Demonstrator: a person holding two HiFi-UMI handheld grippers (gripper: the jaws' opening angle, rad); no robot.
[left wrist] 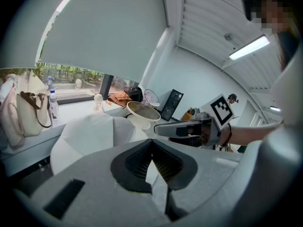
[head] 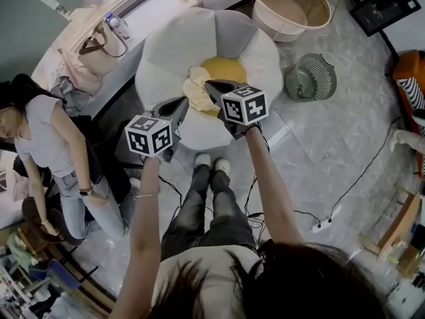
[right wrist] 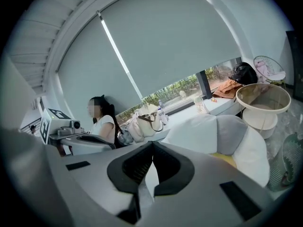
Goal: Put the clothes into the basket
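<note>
The cloth (head: pixel 198 88) lay crumpled on the yellow centre of the flower-shaped cushion (head: pixel 166 52), mid-frame in the head view, its long axis running roughly top to bottom. Both claws were clenched and empty, with nothing between the jaws in either gripper view. The left claw (head: pixel 184 103) pointed at the cloth's lower left edge. The right claw (head: pixel 210 84) sat at its upper right edge, seemingly just over it, though I couldn't tell if it touched. So the cloth lay between the two tips, just ahead of each. The basket (head: pixel 287 30) stood at the frame's upper right, beyond the cushion and on the right claw's side. That probably made the right claw the better placed for the carry, once its jaws were released.
</note>
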